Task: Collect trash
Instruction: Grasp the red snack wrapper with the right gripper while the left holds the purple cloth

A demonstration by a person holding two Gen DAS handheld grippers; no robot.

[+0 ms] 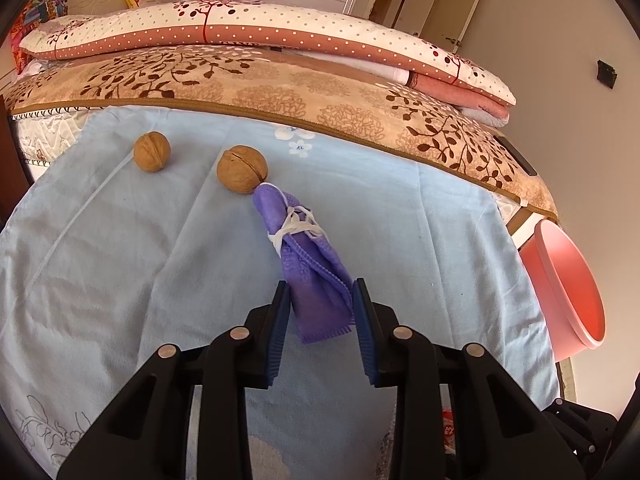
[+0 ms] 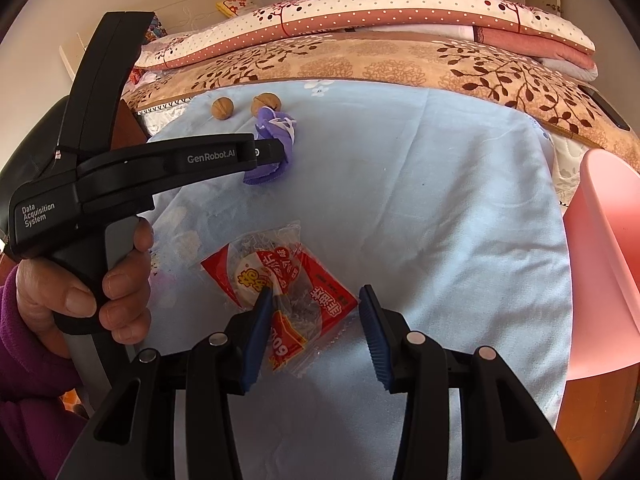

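The left tool [image 1: 321, 304], marked "GenRobot.AI" and "Data Acquisition System", pinches the purple mask [image 1: 304, 256]. The right tool [image 2: 316, 316] stands half-wide over a red wrapper [image 2: 288, 292] printed with Chinese characters I cannot read, near the bed's [image 2: 440, 200] front edge.

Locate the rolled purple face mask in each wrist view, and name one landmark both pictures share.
Left wrist view: the purple mask lies centre frame on the blue sheet, its near end between the left gripper's blue pads.
Right wrist view: upper left of centre, partly hidden behind the left gripper's black body.
Shared landmark: the walnut touching the mask's far end, also seen in the right wrist view.
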